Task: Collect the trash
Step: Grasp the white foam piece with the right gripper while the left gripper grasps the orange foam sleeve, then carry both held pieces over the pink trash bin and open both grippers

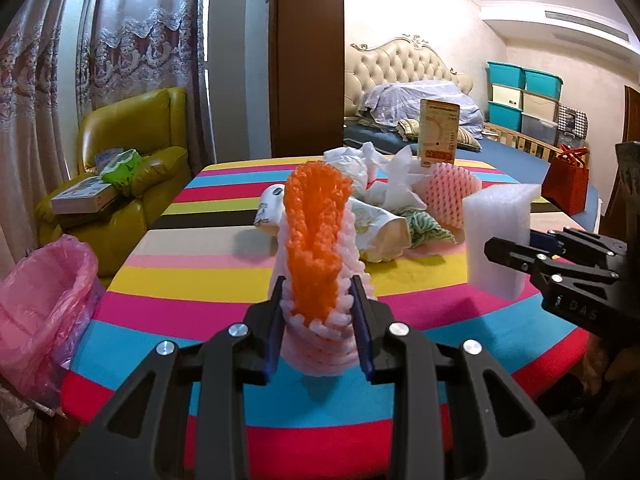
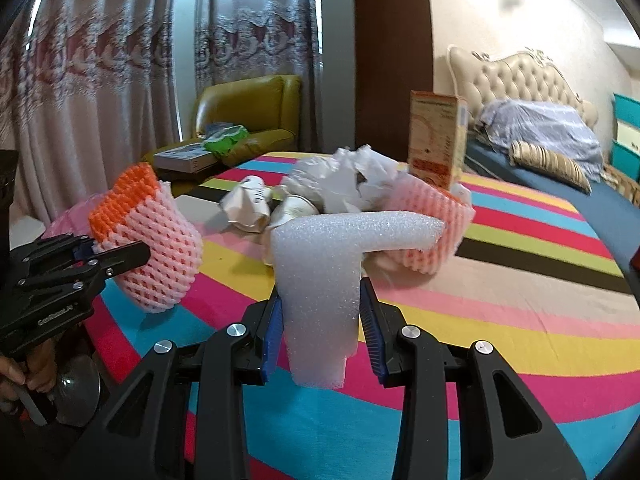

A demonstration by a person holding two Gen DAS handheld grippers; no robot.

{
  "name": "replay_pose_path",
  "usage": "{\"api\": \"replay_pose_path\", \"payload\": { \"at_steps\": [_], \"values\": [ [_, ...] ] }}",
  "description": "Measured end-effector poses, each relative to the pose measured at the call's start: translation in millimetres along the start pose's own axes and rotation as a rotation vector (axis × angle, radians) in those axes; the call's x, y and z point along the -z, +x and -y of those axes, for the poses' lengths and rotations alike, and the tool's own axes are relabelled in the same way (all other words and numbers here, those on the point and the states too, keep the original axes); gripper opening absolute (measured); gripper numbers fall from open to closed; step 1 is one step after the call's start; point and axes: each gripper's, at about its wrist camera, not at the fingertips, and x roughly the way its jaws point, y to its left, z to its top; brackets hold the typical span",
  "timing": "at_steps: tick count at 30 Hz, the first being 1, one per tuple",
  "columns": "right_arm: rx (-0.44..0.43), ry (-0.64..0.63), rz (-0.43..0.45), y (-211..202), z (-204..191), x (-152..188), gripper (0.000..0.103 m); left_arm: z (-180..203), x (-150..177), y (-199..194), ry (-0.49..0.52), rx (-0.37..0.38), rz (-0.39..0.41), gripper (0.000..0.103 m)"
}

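My left gripper (image 1: 318, 316) is shut on a pink foam fruit net with an orange net (image 1: 316, 240) tucked inside it, held above the striped table. The same net (image 2: 156, 244) and left gripper (image 2: 120, 258) show at the left of the right wrist view. An L-shaped white foam piece (image 2: 324, 280) stands upright between the blue pads of my right gripper (image 2: 322, 324), which is shut on it. That foam piece (image 1: 496, 236) and right gripper (image 1: 510, 256) appear at the right of the left wrist view. More trash lies mid-table: crumpled white plastic (image 2: 340, 180), another pink net (image 1: 450, 196), paper wrappers (image 1: 380, 228).
A bin lined with a pink bag (image 1: 44, 300) stands off the table's left edge. A tall cardboard box (image 2: 436, 140) stands behind the trash pile. A yellow armchair (image 1: 136, 160) with books, a bed (image 1: 520, 160) and a red gift bag (image 1: 566, 188) lie beyond the striped tablecloth (image 1: 200, 280).
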Motion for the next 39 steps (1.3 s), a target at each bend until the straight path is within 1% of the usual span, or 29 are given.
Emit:
{"api": "replay_pose_path", "payload": {
  "at_steps": [9,15,22,27,30,34,39],
  "values": [
    [-0.06,-0.099,-0.01,3.2,-31.3,-7.0,0.036,-26.8,2.3,-27.8,-0.03,-0.06,0.044,0.03],
    [-0.123,-0.164,-0.016,13.7,-60.1,-22.1,0.036,-56.9,4.1,-51.3,-0.072,-0.116,0.074,0.03],
    [-0.222,-0.233,-0.016,26.6,-106.3,-45.6,0.036,-98.9,8.3,-82.1,-0.131,-0.198,0.111,0.03],
    [-0.285,-0.298,-0.018,42.9,-143.7,-64.7,0.036,-132.5,9.0,-107.7,-0.175,-0.275,0.149,0.031],
    [-0.338,-0.321,-0.024,59.0,-167.4,-79.6,0.036,-163.3,11.2,-121.6,-0.214,-0.345,0.161,0.031],
    [-0.4,-0.378,-0.043,81.2,-209.0,-98.8,0.036,-203.4,15.9,-133.9,-0.26,-0.422,0.156,0.031],
    [-0.471,-0.441,-0.061,103.9,-263.7,-120.6,0.036,-249.8,23.5,-136.9,-0.309,-0.474,0.138,0.031]
  ]
}}
